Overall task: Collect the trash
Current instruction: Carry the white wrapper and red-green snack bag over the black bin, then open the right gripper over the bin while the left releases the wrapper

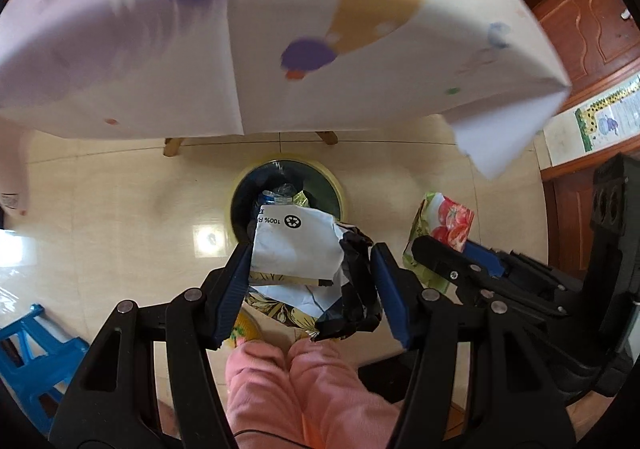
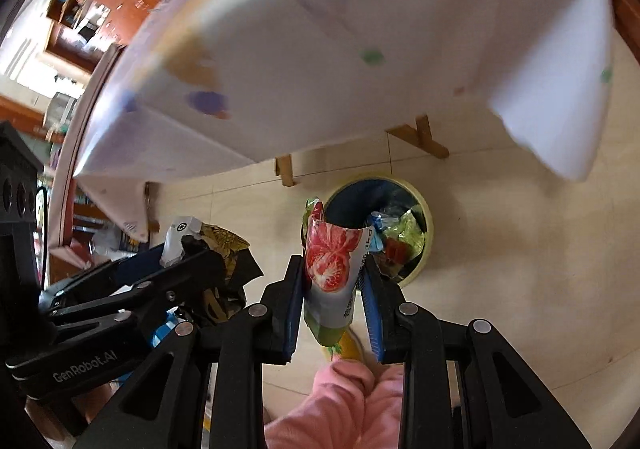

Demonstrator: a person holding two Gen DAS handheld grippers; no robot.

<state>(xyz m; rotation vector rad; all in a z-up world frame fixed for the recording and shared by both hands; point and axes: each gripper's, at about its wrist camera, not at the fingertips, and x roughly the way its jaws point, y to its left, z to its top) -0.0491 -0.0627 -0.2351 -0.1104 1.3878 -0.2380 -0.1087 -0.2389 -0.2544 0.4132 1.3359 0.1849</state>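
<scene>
Trash is in both grippers, held above the floor just short of the bin [image 1: 286, 205]. The left gripper [image 1: 310, 281] is clenched on a crumpled white and black wrapper [image 1: 300, 249], whose top edge overlaps the near rim of the bin in the left wrist view. The right gripper [image 2: 332, 289] grips a tomato-print packet [image 2: 330, 265] upright between its pads, with the bin [image 2: 424, 245] just behind and to its right. Blue and green scraps already lie inside the bin.

The bin stands on the pale tiled floor [image 1: 120, 209], in front of the table [image 1: 280, 29], whose patterned cloth hangs over the edge, and a wooden table leg [image 2: 286, 169] stands near it. A blue stool [image 1: 36, 353] sits off to the left, and the person's pink trouser legs [image 1: 296, 389] show below the grippers.

The step in hand looks like the drop. To do it well, I would bring each piece fully over the dark opening, not just the rim, then open the pads wide. The crumpled wrapper is bulky and light, so it may cling to a pad or catch the rim and fall outside. Releasing one piece at a time, low over the bin, should keep both from drifting onto the floor.
</scene>
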